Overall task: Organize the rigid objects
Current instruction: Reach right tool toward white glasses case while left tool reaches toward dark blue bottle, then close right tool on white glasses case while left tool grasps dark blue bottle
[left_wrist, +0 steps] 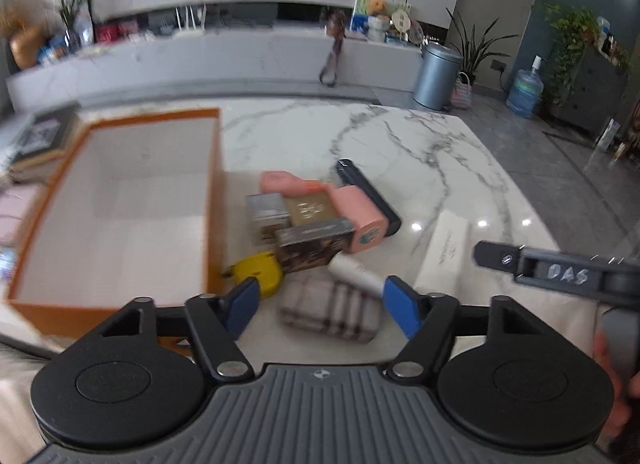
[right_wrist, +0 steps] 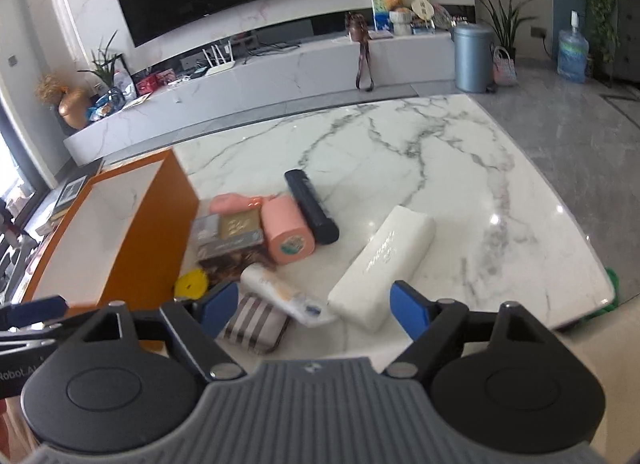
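Note:
An open orange box [left_wrist: 120, 207] with a white inside stands at the table's left; it also shows in the right wrist view [right_wrist: 120, 232]. Right of it lies a pile: a pink cylinder [right_wrist: 286, 236], a dark case [right_wrist: 312, 207], small boxes [right_wrist: 232, 236], a yellow tape measure [left_wrist: 256, 270], a white tube [right_wrist: 280, 292], a plaid pouch [left_wrist: 332, 312] and a white long case [right_wrist: 384, 264]. My left gripper [left_wrist: 320, 304] is open over the plaid pouch. My right gripper [right_wrist: 316, 308] is open above the white tube and the white case's near end.
The marble table [right_wrist: 440, 151] stretches far and right of the pile. Books [left_wrist: 40, 139] lie left of the orange box. A TV bench, a bin [right_wrist: 472, 55] and plants stand beyond the table.

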Available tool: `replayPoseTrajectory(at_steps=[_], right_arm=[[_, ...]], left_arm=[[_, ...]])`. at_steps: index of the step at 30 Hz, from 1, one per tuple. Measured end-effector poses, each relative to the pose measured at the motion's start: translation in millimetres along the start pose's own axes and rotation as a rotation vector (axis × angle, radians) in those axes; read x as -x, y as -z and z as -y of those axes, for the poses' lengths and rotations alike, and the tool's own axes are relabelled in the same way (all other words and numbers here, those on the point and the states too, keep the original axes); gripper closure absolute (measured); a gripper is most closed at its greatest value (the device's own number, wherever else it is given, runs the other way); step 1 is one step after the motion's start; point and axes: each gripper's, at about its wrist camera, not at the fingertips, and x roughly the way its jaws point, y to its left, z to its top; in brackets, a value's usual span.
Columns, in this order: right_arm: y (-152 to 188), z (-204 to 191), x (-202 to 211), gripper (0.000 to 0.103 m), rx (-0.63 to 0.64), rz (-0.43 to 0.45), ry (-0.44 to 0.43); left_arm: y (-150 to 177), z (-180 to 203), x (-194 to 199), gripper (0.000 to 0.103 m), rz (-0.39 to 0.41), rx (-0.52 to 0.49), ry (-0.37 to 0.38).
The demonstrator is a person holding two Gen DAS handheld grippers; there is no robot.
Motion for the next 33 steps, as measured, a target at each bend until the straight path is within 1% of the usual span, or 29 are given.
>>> replayPoseTrajectory(at_steps=[1, 2, 3, 5, 6, 9, 12, 14, 16, 17, 18, 24, 26, 27, 29, 32, 33], right_arm=[[-6.4, 4.0, -9.6, 0.031, -0.011, -0.009, -0.002], [-12.3, 8.1, -19.3, 0.031, -0.027, -0.021, 0.0], [-17.8, 13.2, -30.5, 0.031, -0.047, -0.036, 0.016], [-27.8, 26.6, -55.1, 0.031, -0.107, -0.081, 0.081], [-32.3, 35.2, -68.1, 0.033, -0.154, -0.113, 0.105], [-38.9, 62.8, -105.8, 0.035, -0.302, -0.219, 0.127], [-38.6, 78.4, -134.4, 0.035, -0.392, -0.294, 0.137], [-36.9, 79.4, -148.1, 0.035, -0.397, -0.326, 0.147], [-37.3, 73.5, -159.2, 0.035, -0.347, -0.344, 0.177], [-37.0, 69.7, -162.9, 0.04, -0.322, -0.349, 0.187], [-36.9, 67.0, -166.1, 0.043, -0.302, -0.348, 0.185], [-55.8, 63.8, -190.0, 0.042, -0.192, -0.288, 0.18], [-66.8, 67.6, -202.1, 0.042, -0.169, -0.263, 0.171], [-72.1, 68.8, -207.7, 0.043, -0.15, -0.248, 0.17], [-79.8, 70.1, -217.7, 0.043, -0.104, -0.216, 0.161], [-80.4, 73.6, -222.9, 0.042, -0.074, -0.167, 0.139], [-79.4, 74.3, -224.2, 0.041, -0.063, -0.156, 0.134]], left_arm=[[-8.2, 0.7, -10.3, 0.03, -0.015, 0.018, 0.016], [-16.7, 1.7, -20.9, 0.035, -0.032, 0.029, 0.029], [-24.9, 4.1, -32.2, 0.036, -0.05, 0.033, 0.034], [-40.0, 10.1, -53.4, 0.036, -0.078, 0.025, 0.036], [-46.1, 13.5, -63.1, 0.036, -0.089, 0.019, 0.037], [-59.5, 24.0, -89.7, 0.036, -0.133, 0.001, 0.058], [-69.2, 32.3, -115.0, 0.036, -0.178, -0.008, 0.063], [-75.3, 36.4, -131.9, 0.036, -0.205, -0.016, 0.063], [-82.7, 38.5, -148.8, 0.036, -0.228, -0.024, 0.048], [-86.0, 39.1, -155.8, 0.036, -0.237, -0.023, 0.041], [-89.7, 39.0, -163.5, 0.036, -0.248, -0.021, 0.036], [-114.3, 37.4, -208.6, 0.034, -0.302, 0.003, -0.008], [-122.3, 38.4, -222.3, 0.03, -0.31, 0.005, -0.014], [-125.6, 39.2, -229.8, 0.029, -0.317, 0.002, -0.024], [-129.9, 40.6, -245.2, 0.029, -0.343, -0.004, -0.057], [-130.3, 41.4, -264.7, 0.028, -0.38, -0.006, -0.103], [-129.7, 41.0, -269.4, 0.027, -0.391, -0.003, -0.097]])
